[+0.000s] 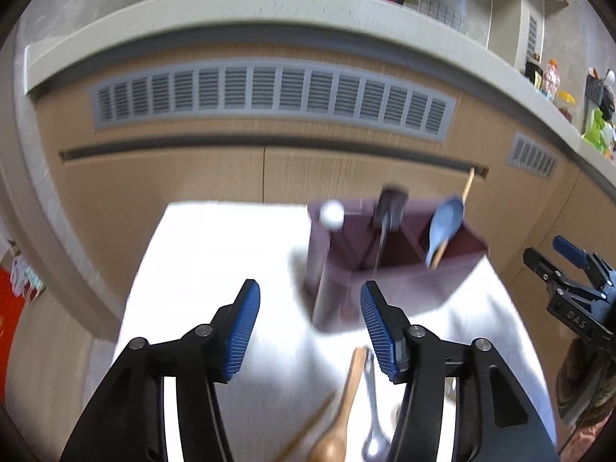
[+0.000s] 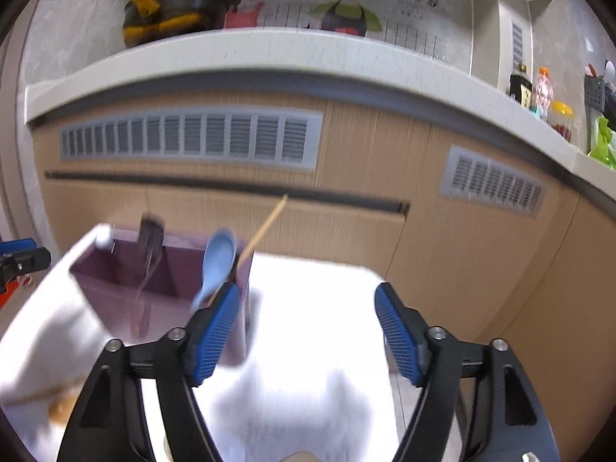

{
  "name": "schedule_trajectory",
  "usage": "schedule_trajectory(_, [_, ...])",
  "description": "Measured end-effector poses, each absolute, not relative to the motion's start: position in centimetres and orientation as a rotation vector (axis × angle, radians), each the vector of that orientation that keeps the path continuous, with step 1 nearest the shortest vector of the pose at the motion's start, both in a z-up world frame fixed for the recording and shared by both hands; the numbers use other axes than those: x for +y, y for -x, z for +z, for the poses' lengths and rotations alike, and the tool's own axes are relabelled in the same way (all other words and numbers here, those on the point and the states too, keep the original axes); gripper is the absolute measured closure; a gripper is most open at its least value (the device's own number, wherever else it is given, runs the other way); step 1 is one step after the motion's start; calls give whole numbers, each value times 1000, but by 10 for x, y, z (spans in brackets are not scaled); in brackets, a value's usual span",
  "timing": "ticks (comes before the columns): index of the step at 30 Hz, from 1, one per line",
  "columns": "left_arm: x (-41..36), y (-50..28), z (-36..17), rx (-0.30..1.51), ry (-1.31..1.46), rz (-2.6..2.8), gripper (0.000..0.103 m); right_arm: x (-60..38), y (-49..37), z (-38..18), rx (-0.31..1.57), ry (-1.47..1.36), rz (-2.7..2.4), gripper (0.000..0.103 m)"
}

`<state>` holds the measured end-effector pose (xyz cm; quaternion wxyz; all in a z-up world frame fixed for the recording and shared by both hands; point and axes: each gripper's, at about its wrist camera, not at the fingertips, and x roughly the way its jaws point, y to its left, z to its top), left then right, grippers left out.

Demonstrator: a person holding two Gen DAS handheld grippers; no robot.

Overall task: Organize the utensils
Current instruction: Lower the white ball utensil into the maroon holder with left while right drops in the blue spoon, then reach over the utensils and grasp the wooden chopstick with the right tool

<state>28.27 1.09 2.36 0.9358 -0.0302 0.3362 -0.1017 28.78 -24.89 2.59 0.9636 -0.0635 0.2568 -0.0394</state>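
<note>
Low centre of the left wrist view: left gripper (image 1: 310, 323), jaws apart, nothing between the blue pads, held over the white table (image 1: 215, 254) and tilted down toward it, apparently to reach what lies below.

Along the bottom edge, between and under those fingers: wooden spoon (image 1: 344, 415), bowl nearest the lens, handle running up the frame and a little to the right; beside it on the right, metal spoon (image 1: 372, 412), bowl also at the bottom edge, long axis close to vertical in the picture; to the left, single chopstick (image 1: 308, 427), slanting from lower left to upper right. All three flat on the table, loose, likely the pieces not yet sorted.

Low centre of the right wrist view: right gripper (image 2: 304, 327), jaws wide, empty, left pad in front of the near corner of the holder.

Further off, right of centre in the left view: purple utensil holder (image 1: 392, 288), upright, divided into compartments so that pieces stand on end. In the right-hand compartment, blue spoon (image 1: 444, 227), bowl up, handle down, leaning; beside it another chopstick (image 1: 467, 184), poking up past the rim toward the upper right. In the middle, dark-handled utensil (image 1: 390, 211), handle up; kind too blurred to tell. At the left corner, white round knob (image 1: 332, 214).

Farthest, across the upper half: wooden cabinet (image 1: 192, 177) with grey vents, set under a pale counter.
</note>
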Motion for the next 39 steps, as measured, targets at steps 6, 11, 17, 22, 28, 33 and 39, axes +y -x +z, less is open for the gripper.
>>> schedule_trajectory(6, [21, -237, -15, 768, 84, -197, 45, -242, -248, -6, 611, 110, -49, 21])
schedule_trajectory(11, [29, -206, -39, 834, 76, -181, 43, -233, -218, -29, 662, 101, -40, 15])
schedule_trajectory(17, [30, -180, -49, 842, 30, -187, 38, -234, -202, -50, 731, 50, -36, 12])
schedule_trajectory(22, [34, -174, -60, 873, 22, -204, 38, -234, -193, -59, 743, 79, -63, 12])
schedule_trajectory(28, [53, -176, -59, 881, 31, -175, 38, -233, -191, -62, 758, 68, -43, 12])
schedule_trajectory(33, [75, -184, -63, 916, 56, -195, 38, -212, -193, -59, 760, 116, 15, 12])
schedule_trajectory(39, [81, -188, -77, 977, 60, -261, 43, -187, -192, -60, 764, 183, 52, 12])
